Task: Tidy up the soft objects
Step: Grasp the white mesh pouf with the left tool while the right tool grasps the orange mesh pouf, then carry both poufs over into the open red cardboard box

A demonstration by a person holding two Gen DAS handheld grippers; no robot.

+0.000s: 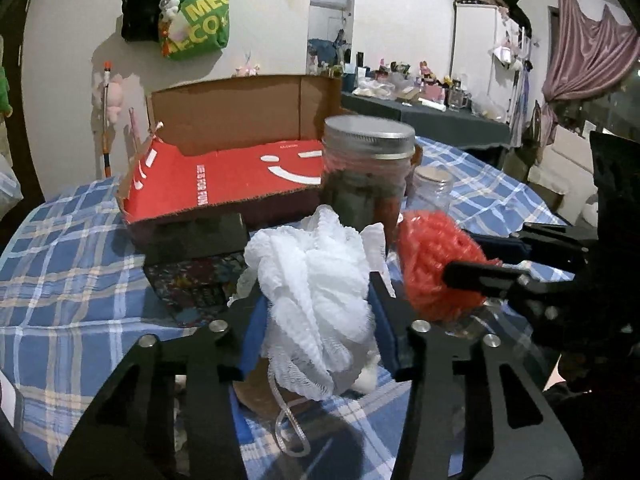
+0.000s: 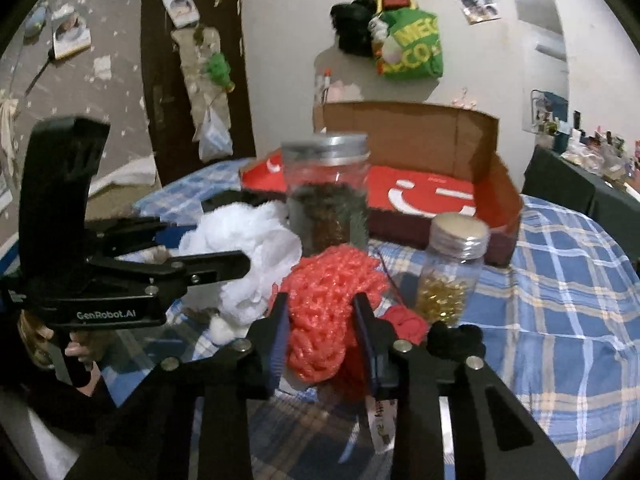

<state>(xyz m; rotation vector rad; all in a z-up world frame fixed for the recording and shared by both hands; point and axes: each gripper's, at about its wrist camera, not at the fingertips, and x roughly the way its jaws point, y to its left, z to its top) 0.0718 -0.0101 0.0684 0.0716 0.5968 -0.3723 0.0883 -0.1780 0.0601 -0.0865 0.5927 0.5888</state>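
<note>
Standing near the middle of the blue checked tablecloth (image 1: 72, 280), the tall jar (image 1: 366, 172) with its metal lid serves as the landmark. Left of the jar and a little nearer the camera, the white mesh pouf (image 1: 316, 300) sits squeezed between the blue-padded fingers of the left gripper (image 1: 316, 320), whose jaws press on it from both sides; its cord loop hangs down toward the cloth. Further left of the jar lies a dark patterned box (image 1: 192, 280). Behind the jar, a cardboard box (image 1: 240, 108) with a red, smile-printed floor stands open, its back flap raised.

Right of the jar and in front of it, the red mesh pouf (image 2: 328, 308) is pinched between the pads of the right gripper (image 2: 322, 328), jaws closed in on its bulk. Just right of that pouf lies a small red cloth bundle (image 2: 408, 322), with a black woolly item (image 2: 454, 338) beside it. Right of the tall jar stands a small jar (image 2: 450, 268) with a metal lid and golden contents, close to the cardboard box's near corner. Both poufs sit just in front of the tall jar, nearly touching each other.
</note>
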